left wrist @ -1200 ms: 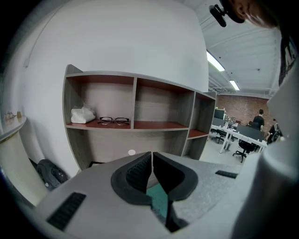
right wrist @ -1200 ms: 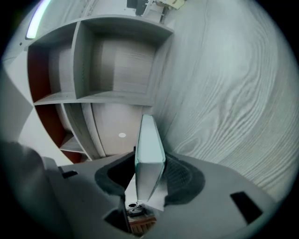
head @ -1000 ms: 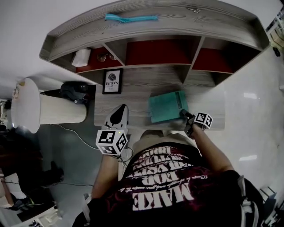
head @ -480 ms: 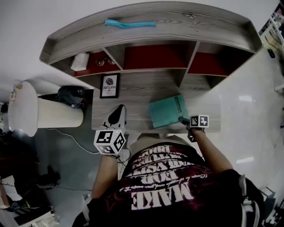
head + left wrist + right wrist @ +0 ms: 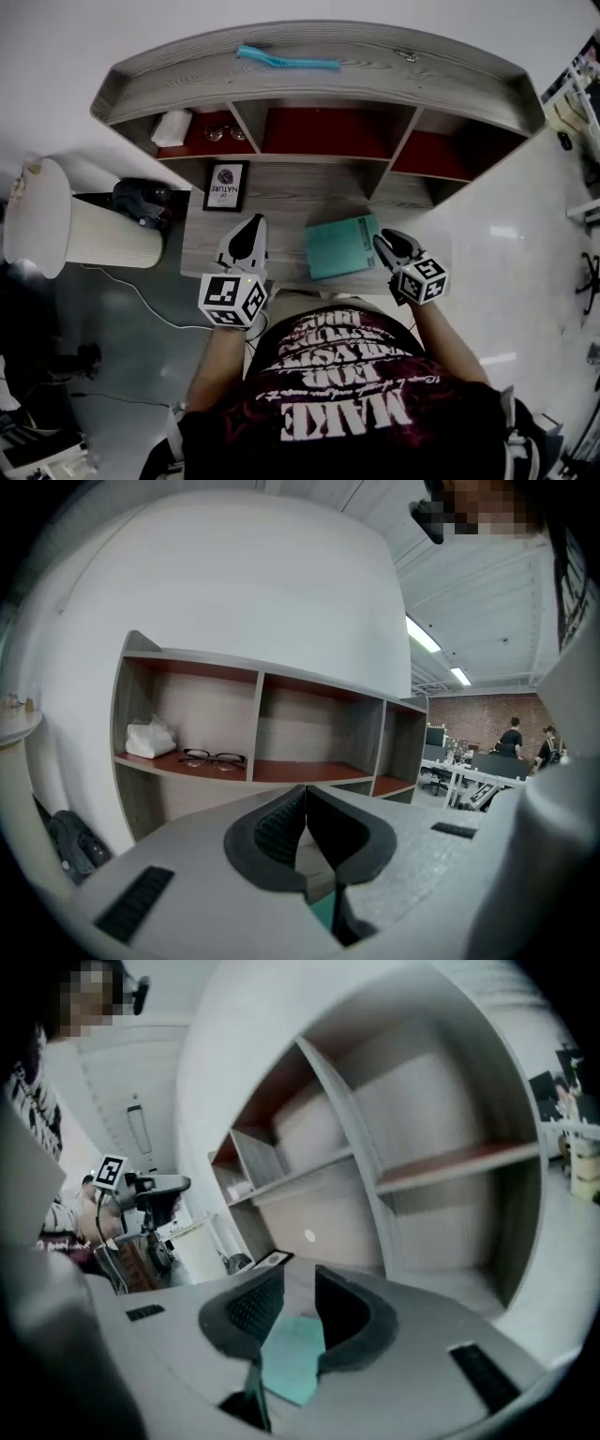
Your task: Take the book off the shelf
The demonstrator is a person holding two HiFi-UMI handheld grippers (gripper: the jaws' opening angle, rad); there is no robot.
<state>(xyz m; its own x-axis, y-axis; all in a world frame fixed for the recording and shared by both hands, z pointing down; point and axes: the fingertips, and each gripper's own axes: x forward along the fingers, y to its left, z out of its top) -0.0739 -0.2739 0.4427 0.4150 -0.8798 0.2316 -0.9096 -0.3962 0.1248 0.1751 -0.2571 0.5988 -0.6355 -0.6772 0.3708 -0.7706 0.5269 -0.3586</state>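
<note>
Task looks done: book (image 5: 339,247) lies flat on the surface (image 5: 281,192), centre frame, below the shelf (image 5: 323,131) cubbies — off the shelf as wanted. My R tool (image 5: 384,242) is just beside its right edge, jaws apart, just been closing, nothing pinched. My L tool (image 5: 255,223) has jaws together, empty. Book's near edge is close to the surface front — bare room at left toward framed pic (image 5: 224,178).

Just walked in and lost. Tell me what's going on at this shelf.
A person holds a claw in each hand at the grey shelf unit. The teal book lies flat on the lower ledge, gripped by neither. The right claw hangs at its right edge; its jaws, just closing, stand slightly apart on nothing. The left claw is shut, empty.
</note>
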